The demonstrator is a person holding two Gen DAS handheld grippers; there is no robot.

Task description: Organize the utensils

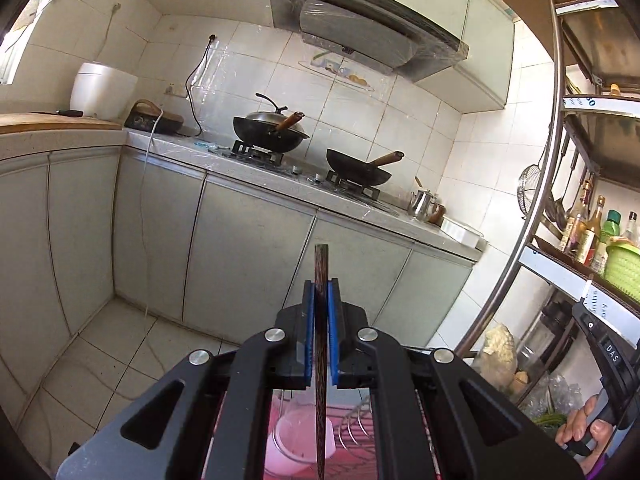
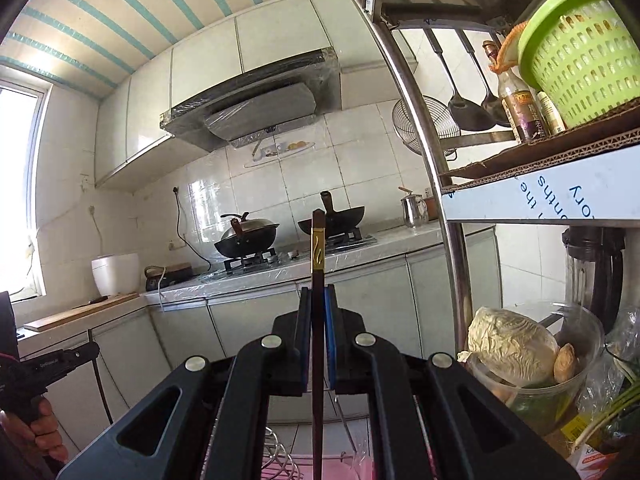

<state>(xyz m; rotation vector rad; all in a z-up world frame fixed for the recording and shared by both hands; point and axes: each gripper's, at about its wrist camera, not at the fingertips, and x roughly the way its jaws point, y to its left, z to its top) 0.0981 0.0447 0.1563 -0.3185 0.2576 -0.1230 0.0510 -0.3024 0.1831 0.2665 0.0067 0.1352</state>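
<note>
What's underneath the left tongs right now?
Below the left tongs, shut on a dark wooden chopstick, sit a pale pink plastic bowl and a silver wire dish rack on a pink surface. The black tong body covers the rest.

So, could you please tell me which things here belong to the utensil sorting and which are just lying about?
In the job:
- left gripper, shut on a dark chopstick
- right gripper, shut on a gold-banded chopstick

Lying about:
- lidded wok
- kettle
- green basket

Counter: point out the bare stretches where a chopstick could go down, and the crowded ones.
Bare: the worktop front edge before the two woks, and the wooden board left of the rice cooker, a knife aside. Crowded: the stove and the kettle corner.
</note>
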